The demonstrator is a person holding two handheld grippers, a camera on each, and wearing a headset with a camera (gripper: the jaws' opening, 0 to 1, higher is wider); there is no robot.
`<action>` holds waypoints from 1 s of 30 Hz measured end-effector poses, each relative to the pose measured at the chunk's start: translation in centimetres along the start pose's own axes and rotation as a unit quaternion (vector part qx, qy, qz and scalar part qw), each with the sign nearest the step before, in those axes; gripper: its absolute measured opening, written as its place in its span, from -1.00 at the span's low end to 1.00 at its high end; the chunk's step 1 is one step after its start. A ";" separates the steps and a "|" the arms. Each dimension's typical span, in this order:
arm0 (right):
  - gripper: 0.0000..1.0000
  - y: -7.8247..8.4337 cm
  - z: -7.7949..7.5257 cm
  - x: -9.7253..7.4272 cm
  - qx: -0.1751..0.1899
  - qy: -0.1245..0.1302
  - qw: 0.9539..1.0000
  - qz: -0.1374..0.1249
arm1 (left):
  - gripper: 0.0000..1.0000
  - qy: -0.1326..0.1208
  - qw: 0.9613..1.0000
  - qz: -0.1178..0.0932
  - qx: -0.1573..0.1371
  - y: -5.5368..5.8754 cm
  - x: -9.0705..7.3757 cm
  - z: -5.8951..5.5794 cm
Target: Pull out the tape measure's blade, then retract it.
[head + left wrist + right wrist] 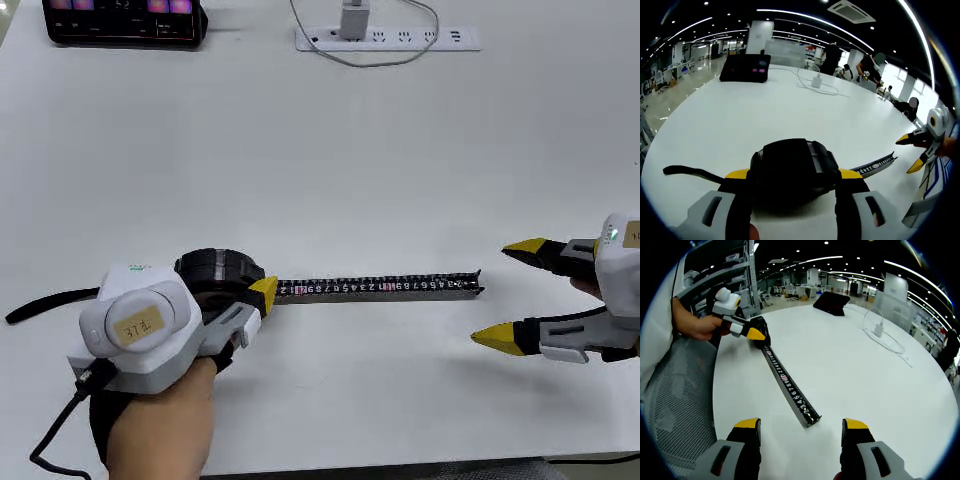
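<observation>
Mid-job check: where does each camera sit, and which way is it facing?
Head view: headset, looking down at the table; left gripper, right gripper and a hand show.
Left gripper view: along its jaws, shut on the tape measure.
Right gripper view: over open jaws, toward the left gripper.
All three share the blade.

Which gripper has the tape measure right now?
The left gripper, jaws shut on the black tape measure case; the right gripper is open, just off the free end of the blade, touching nothing.
</observation>
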State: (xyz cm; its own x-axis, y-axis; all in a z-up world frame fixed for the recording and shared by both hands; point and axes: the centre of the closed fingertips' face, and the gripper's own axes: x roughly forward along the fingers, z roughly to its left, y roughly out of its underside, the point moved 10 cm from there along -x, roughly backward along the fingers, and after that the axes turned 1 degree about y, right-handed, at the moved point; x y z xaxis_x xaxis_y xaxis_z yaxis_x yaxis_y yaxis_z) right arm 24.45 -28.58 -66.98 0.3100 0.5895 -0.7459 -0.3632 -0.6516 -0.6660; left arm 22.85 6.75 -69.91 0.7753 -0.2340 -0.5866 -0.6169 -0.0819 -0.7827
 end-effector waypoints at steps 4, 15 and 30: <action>0.20 -0.1 -0.1 0.1 -0.004 -0.007 1.000 0.003 | 0.27 0.001 1.000 0.000 -0.001 0.0 0.0 0.0; 0.06 -0.5 -0.7 0.7 -0.025 -0.030 0.999 0.021 | 0.26 0.014 1.000 -0.003 -0.022 -0.1 -0.1 0.3; -0.16 -0.9 -1.9 1.4 -0.055 -0.059 0.996 0.047 | 0.23 0.024 0.999 -0.004 -0.035 -0.1 -0.2 0.5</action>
State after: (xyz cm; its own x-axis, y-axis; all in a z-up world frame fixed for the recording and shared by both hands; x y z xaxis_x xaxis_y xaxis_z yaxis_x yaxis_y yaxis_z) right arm 26.86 -28.03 -67.47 0.1716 0.5713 -0.8026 -0.2846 -0.7512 -0.5955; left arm 22.85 7.26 -69.83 0.7734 -0.2794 -0.5690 -0.6208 -0.1518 -0.7692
